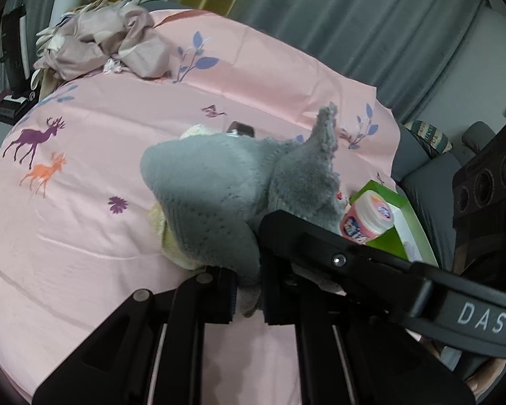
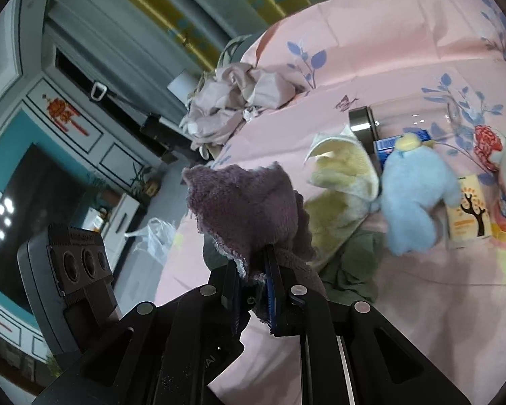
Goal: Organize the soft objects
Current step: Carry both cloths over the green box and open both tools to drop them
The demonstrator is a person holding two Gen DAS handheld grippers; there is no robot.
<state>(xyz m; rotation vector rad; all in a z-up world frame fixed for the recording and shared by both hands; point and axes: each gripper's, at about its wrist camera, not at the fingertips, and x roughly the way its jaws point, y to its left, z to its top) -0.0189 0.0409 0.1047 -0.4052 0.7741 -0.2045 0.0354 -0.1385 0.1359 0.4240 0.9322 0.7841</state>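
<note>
Pink bedding [image 1: 84, 236] printed with deer and blue sprigs covered the bed under both your grippers, with grey curtains behind it. Your left gripper [image 1: 249, 298] was clenched on a corner of the grey towel [image 1: 202, 195], a knitted, dimpled cloth that rose from the pads and spread away toward the far side of the bed, its long axis running from the jaws up and to the left in the left wrist view. Beside it a fluffier grey piece [image 1: 307, 175] stood up to a point. Your right gripper [image 2: 254, 285] was clamped on the purple towel [image 2: 246, 209], a looped terry cloth bunched into a peak that leaned up and left from the fingers, lifted off the sheet.

Just past the purple cloth lay a yellow towel [image 2: 340, 189] with a pale edge, and a dark green cloth [image 2: 350, 263] under it. A blue plush toy [image 2: 415, 192], fuzzy and rounded, lay beside the yellow one. A pink jar [image 1: 367, 219] with a white lid stood in a green box [image 1: 404, 229]. A small card box with a tree print [image 2: 469, 212] lay by the plush. Crumpled mauve fabric [image 1: 111, 44] was heaped at the far edge of the bed.
</note>
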